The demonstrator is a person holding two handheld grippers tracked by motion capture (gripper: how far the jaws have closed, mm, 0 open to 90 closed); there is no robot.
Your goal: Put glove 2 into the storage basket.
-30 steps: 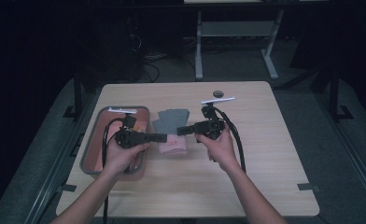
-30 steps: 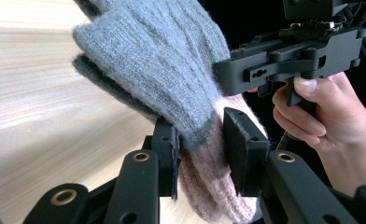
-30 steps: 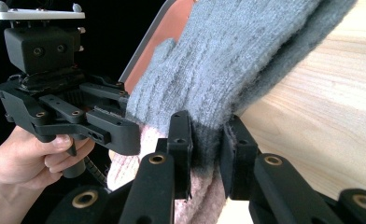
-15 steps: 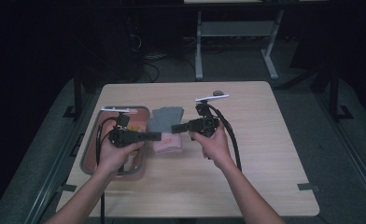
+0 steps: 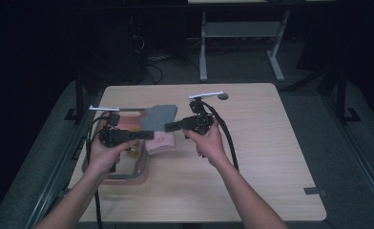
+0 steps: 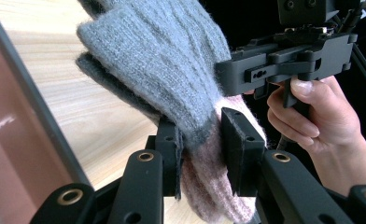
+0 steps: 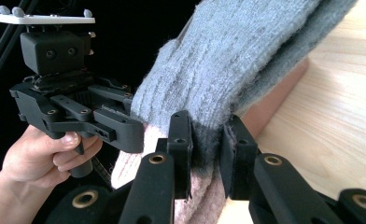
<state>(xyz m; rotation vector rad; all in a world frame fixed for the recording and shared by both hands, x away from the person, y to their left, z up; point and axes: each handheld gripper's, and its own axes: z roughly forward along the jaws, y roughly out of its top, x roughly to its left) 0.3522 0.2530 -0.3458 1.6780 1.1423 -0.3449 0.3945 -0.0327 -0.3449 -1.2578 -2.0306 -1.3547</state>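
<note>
A knit garment, grey (image 5: 159, 116) with a pink end (image 5: 160, 141), hangs above the table between my two grippers. My left gripper (image 5: 148, 135) comes in from the left. In the left gripper view its jaws (image 6: 202, 135) pinch the knit where grey meets pink, and they have just been closing on it. My right gripper (image 5: 169, 126) reaches in from the right. The right gripper view has its jaws (image 7: 207, 135) shut on the same band of the knit. The two grippers face each other with their tips close together.
A reddish tray with a grey rim (image 5: 128, 175) lies at the table's left under my left hand, and its wall shows beside the jaws (image 6: 13, 140). A small grey round object (image 5: 223, 96) lies near the far edge. Bare wood (image 5: 271, 157) spreads to the right.
Both hands have moved left and slightly up, carrying the knit garment with them toward the tray side. Both grips stay on it.
</note>
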